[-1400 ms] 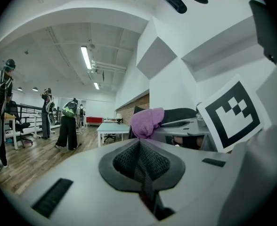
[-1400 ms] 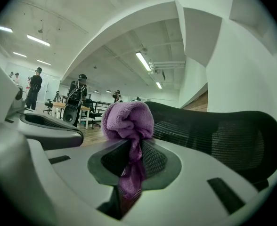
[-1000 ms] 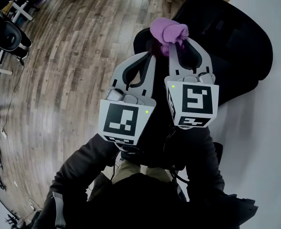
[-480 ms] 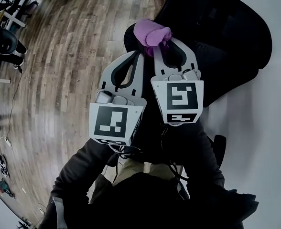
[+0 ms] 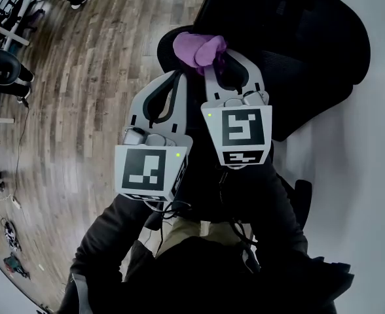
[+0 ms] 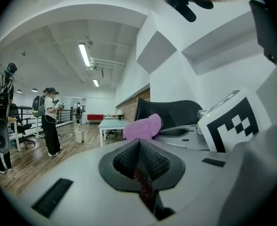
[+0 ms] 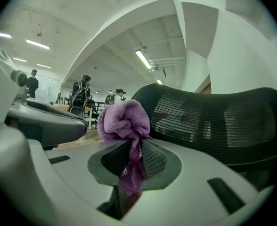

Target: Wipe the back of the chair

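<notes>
A bunched purple cloth [image 5: 198, 48] sticks out of my right gripper [image 5: 213, 59], which is shut on it; the cloth [image 7: 124, 121] also shows in the right gripper view, pinched between the jaws. The black mesh chair back [image 5: 297, 38] lies just beyond and to the right of the cloth, and the chair back [image 7: 214, 121] fills the right of the right gripper view. I cannot tell whether the cloth touches it. My left gripper [image 5: 177, 77] is beside the right one, shut with nothing between its jaws. From the left gripper view I see the cloth [image 6: 141, 127] and chair back [image 6: 169, 112].
Wooden floor [image 5: 81, 90] spreads to the left, with other black chairs [image 5: 2, 64] at the far left edge. A white wall [image 5: 369, 175] stands on the right. Several people [image 6: 49, 121] and a white table [image 6: 111, 126] are far off in the room.
Both grippers and the cloth have shifted left and slightly up in the head view, along the chair back's edge. Both stay shut.
</notes>
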`<move>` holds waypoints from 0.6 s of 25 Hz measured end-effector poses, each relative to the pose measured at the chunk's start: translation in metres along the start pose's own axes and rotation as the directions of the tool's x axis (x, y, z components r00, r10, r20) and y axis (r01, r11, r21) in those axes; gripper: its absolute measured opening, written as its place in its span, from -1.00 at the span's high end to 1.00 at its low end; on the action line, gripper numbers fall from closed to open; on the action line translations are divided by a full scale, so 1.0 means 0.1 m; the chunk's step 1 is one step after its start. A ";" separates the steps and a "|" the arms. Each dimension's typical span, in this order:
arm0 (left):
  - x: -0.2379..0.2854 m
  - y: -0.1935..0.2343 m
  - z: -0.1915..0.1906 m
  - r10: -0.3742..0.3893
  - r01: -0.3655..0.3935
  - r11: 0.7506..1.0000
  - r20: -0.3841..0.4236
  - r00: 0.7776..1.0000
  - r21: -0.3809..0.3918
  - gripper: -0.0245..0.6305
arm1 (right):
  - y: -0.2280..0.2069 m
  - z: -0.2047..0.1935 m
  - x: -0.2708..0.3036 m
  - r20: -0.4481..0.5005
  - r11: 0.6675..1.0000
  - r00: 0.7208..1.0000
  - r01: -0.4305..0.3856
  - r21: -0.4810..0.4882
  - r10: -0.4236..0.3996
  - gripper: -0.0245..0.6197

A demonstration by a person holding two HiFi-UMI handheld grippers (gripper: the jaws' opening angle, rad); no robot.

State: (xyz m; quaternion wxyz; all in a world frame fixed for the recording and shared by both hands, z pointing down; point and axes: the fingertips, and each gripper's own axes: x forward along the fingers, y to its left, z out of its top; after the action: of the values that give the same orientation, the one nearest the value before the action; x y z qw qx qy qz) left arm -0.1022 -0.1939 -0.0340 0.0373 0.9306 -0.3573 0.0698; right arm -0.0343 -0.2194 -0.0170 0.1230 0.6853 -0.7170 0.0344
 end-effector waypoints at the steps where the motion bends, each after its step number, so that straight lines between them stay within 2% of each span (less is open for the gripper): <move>1: 0.01 -0.02 0.00 -0.003 0.003 1.000 -0.001 1.000 0.000 0.90 | -0.03 -0.01 -0.01 -0.002 1.000 1.000 0.005 0.001 -0.005 0.74; 15: 0.23 -0.46 -0.08 -0.057 0.057 0.998 -0.010 0.998 0.021 0.90 | -0.64 -0.34 -0.20 -0.033 0.996 0.995 0.090 0.019 -0.089 0.74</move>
State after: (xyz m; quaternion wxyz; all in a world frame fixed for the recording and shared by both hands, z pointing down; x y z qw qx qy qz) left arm -0.0553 -0.1741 -0.0234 0.0314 0.9404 -0.3298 0.0769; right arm 0.0341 -0.1964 0.0042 0.1289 0.7173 -0.6832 0.0470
